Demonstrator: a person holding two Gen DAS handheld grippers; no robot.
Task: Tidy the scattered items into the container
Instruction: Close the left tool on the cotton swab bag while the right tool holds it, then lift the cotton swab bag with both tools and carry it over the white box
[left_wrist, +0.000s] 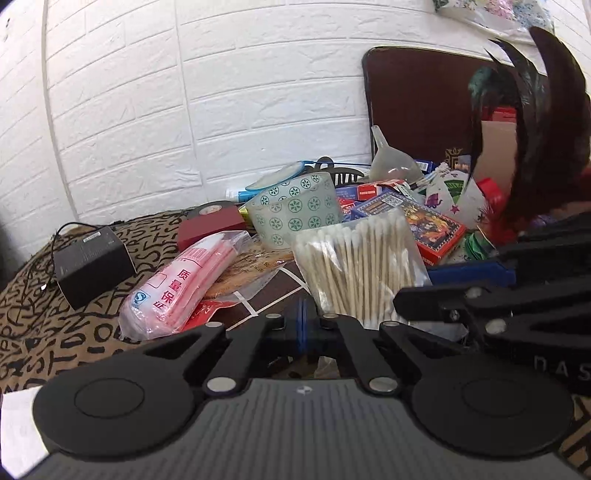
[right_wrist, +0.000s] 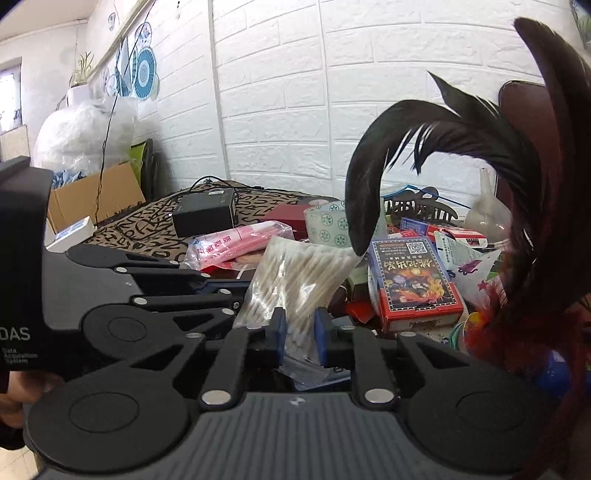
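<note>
A clear bag of cotton swabs (right_wrist: 295, 273) lies at the front of a heap of small items. My right gripper (right_wrist: 300, 332) is shut on the bag's near end, its blue pads pressing the plastic from both sides. My left gripper (left_wrist: 303, 325) is shut, pads together, with nothing visible between them. It sits just left of the swab bag (left_wrist: 358, 266), beside the right gripper (left_wrist: 413, 290). From the right wrist view, the left gripper (right_wrist: 238, 295) points at the bag's left edge.
The heap holds a pink packet (left_wrist: 184, 284), a patterned tape roll (left_wrist: 295, 210), a card box (right_wrist: 413, 280), a red box (left_wrist: 210, 225) and a funnel (left_wrist: 391, 158). Dark feathers (right_wrist: 461, 140) arch over the right. A black adapter (left_wrist: 92, 266) sits left; a brown panel (left_wrist: 413, 96) leans on the wall.
</note>
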